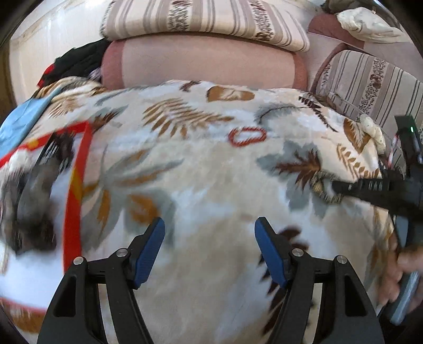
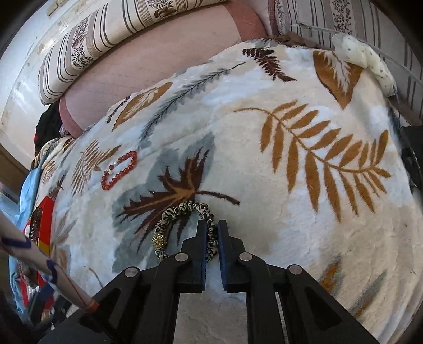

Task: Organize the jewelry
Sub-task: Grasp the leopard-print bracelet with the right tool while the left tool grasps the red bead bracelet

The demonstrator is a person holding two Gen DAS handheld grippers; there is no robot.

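Currently we hold the patterned bracelet [image 2: 185, 211] in the closed right hand-held gripper [image 2: 212, 232]; the red bracelet [image 2: 120, 169] lies up-left, nearer our wide-open left hand-held gripper [image 1: 210, 227].

Fleece blanket [image 2: 264, 158] with brown, tan and grey leaf print covers the sofa seat. Behind it a pink padded backrest [image 1: 201, 60], topped by a striped cushion [image 1: 206, 21] with floral bands. Another striped cushion [image 1: 375, 87] stands at right. Dark clothing pile [image 1: 76, 63] at the left end of the backrest. Glossy white wall [image 2: 23, 79] beyond, bright daylight. Small cream speckled cloth [image 2: 370, 63] lies at the blanket's far right edge.
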